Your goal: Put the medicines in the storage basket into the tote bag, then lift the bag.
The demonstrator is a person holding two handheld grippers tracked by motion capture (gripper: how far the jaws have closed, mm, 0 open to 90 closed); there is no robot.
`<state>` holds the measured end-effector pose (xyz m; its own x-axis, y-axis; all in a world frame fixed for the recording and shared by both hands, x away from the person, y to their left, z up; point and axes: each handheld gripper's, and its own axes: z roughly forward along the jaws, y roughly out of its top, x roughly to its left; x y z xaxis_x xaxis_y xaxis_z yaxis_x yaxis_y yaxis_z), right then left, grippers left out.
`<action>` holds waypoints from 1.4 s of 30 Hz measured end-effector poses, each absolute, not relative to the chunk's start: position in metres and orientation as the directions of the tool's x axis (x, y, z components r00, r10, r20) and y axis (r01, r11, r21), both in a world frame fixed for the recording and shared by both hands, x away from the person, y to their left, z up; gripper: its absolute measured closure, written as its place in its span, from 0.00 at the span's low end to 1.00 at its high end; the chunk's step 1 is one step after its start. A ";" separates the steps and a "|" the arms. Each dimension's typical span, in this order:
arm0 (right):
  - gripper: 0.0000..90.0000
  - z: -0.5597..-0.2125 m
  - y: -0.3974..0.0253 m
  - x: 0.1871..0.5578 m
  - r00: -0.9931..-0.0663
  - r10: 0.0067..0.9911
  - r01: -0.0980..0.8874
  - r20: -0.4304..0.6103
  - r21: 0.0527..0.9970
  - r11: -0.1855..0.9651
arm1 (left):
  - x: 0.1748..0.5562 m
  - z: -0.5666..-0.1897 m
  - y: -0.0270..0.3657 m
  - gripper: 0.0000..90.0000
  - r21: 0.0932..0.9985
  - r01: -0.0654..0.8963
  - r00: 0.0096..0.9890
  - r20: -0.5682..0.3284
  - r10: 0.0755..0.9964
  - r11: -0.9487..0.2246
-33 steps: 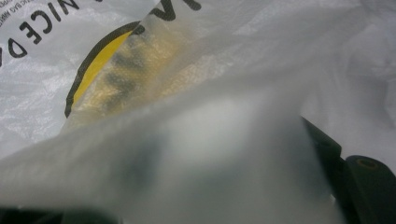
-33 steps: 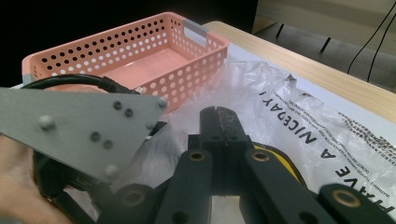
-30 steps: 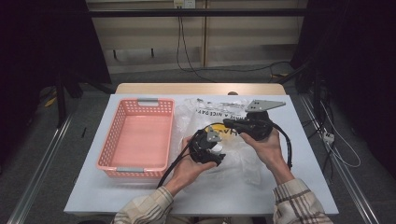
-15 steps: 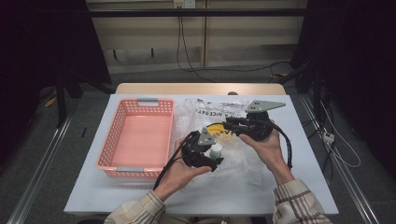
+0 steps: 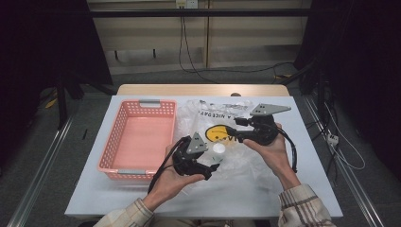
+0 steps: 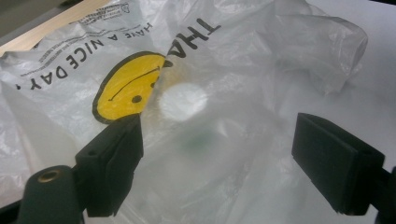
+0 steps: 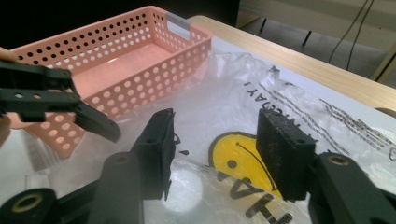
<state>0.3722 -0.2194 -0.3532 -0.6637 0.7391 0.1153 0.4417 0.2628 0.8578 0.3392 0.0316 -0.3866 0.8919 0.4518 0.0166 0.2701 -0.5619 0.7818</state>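
A crumpled clear plastic bag (image 5: 222, 142) printed with a yellow smiley face (image 5: 218, 133) lies on the white table beside a pink basket (image 5: 137, 137). Something round and white (image 5: 218, 148) shows through the film. My left gripper (image 5: 211, 169) is held open at the bag's near left edge; in the left gripper view its wide-apart jaws frame the bag (image 6: 224, 93) and the white round thing (image 6: 183, 101), with nothing between them. My right gripper (image 5: 226, 134) is open over the smiley (image 7: 238, 161), its jaws just above the film (image 7: 243, 93).
The perforated pink basket (image 7: 121, 60) stands empty left of the bag, and my left gripper (image 7: 51, 100) hangs in front of it in the right gripper view. The white table (image 5: 265, 189) ends in a wooden strip at the far edge. Cables trail from both grippers.
My left gripper has drawn back from the bag toward the near left and now sits lower in the hand. The right gripper and bag have stayed put.
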 end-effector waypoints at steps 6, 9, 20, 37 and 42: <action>0.44 -0.352 -0.225 0.369 -0.650 0.751 0.445 0.110 0.857 0.259 | 0.335 -0.383 0.041 0.15 0.792 0.265 0.886 0.025 0.463 -0.550; 0.43 -0.353 -0.229 0.366 -0.640 0.760 0.451 0.110 0.855 0.256 | 0.331 -0.381 0.046 0.14 0.802 0.264 0.882 0.024 0.470 -0.537; 0.38 -0.357 -0.243 0.353 -0.618 0.779 0.464 0.106 0.849 0.252 | 0.325 -0.382 0.068 0.14 0.800 0.284 0.863 0.026 0.504 -0.528; 0.35 -0.376 -0.267 0.314 -0.586 0.803 0.499 0.112 0.830 0.248 | 0.304 -0.387 0.090 0.17 0.825 0.301 0.832 0.017 0.554 -0.478; 0.33 -0.380 -0.278 0.304 -0.561 0.821 0.511 0.109 0.825 0.240 | 0.301 -0.386 0.095 0.20 0.819 0.312 0.830 0.012 0.558 -0.481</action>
